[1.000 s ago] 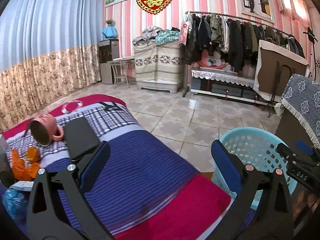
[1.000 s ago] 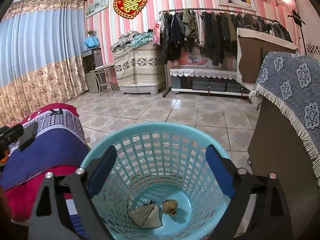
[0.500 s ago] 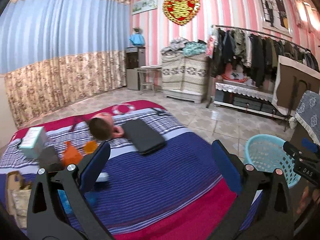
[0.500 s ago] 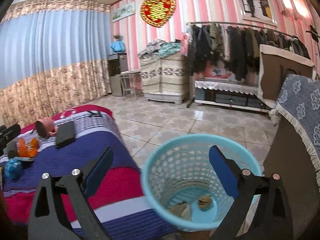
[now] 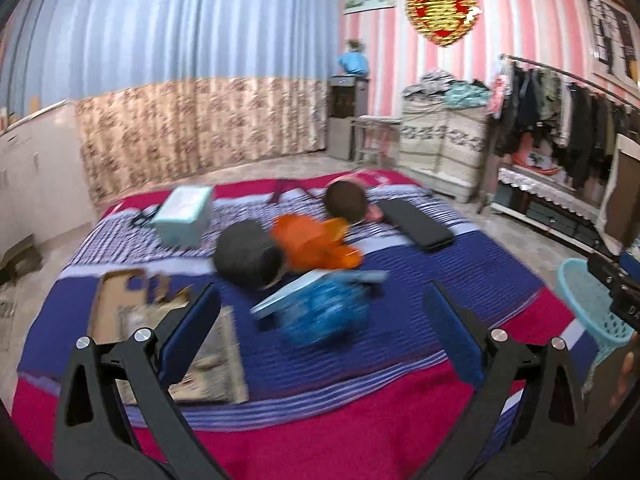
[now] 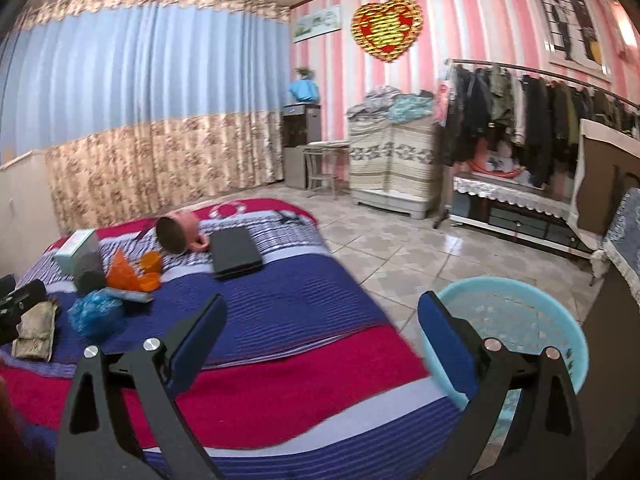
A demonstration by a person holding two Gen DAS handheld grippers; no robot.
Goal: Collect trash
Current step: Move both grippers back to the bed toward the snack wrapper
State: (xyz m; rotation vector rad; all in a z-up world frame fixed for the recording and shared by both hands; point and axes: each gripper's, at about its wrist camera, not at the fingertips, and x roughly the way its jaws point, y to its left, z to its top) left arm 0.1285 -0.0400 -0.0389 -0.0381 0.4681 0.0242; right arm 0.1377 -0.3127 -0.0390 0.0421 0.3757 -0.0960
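A crumpled blue plastic bag (image 5: 326,312) lies on the striped bed, straight ahead of my open, empty left gripper (image 5: 320,332). Behind it lie orange wrappers (image 5: 314,242), a dark round lump (image 5: 246,258) and a torn brown cardboard piece (image 5: 132,304). The bag also shows in the right wrist view (image 6: 96,312), far left of my open, empty right gripper (image 6: 320,340). The light blue mesh basket (image 6: 516,332) stands on the floor beside the bed, partly behind my right fingers; it also shows in the left wrist view (image 5: 588,300).
A pink mug (image 5: 346,202) lying on its side, a black flat case (image 5: 416,228), a pale green box (image 5: 184,214) and a flat booklet (image 5: 288,292) lie on the bed (image 5: 400,420). A clothes rack (image 6: 532,128) and covered furniture stand across the tiled floor.
Both grippers have swung left, away from the basket and toward the bed. The left one now faces the blue bag and the orange wrappers. Both stay open.
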